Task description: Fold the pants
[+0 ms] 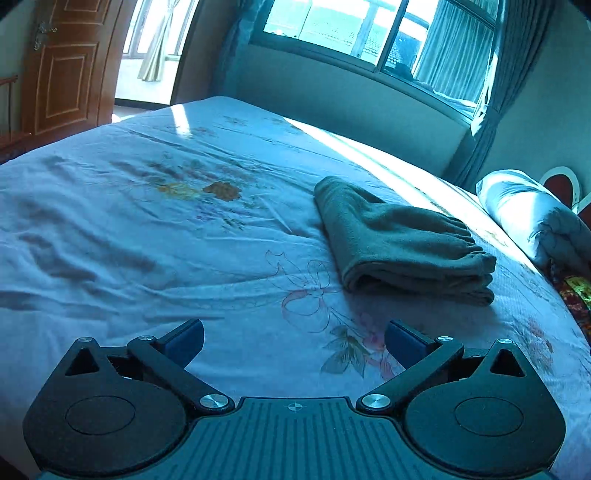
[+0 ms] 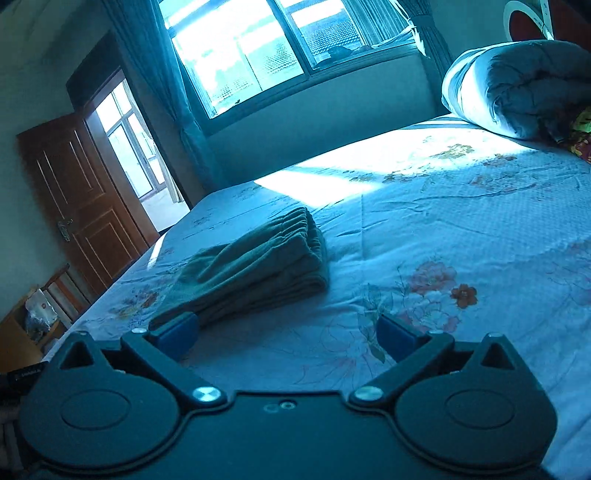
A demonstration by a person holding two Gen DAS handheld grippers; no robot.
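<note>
Grey-green pants (image 1: 399,240) lie folded into a compact stack on the floral bedsheet (image 1: 166,240), elastic waistband on top toward the right. In the right wrist view the pants (image 2: 255,269) lie left of centre, just beyond the left finger. My left gripper (image 1: 293,341) is open and empty, above the sheet, short of the pants and to their left. My right gripper (image 2: 288,334) is open and empty, close to the near end of the stack without touching it.
A rolled quilt (image 1: 535,218) lies at the bed's head; it also shows in the right wrist view (image 2: 517,85). A wall with a window (image 1: 369,29) runs along the far bed edge. A wooden door (image 2: 85,199) stands open at left.
</note>
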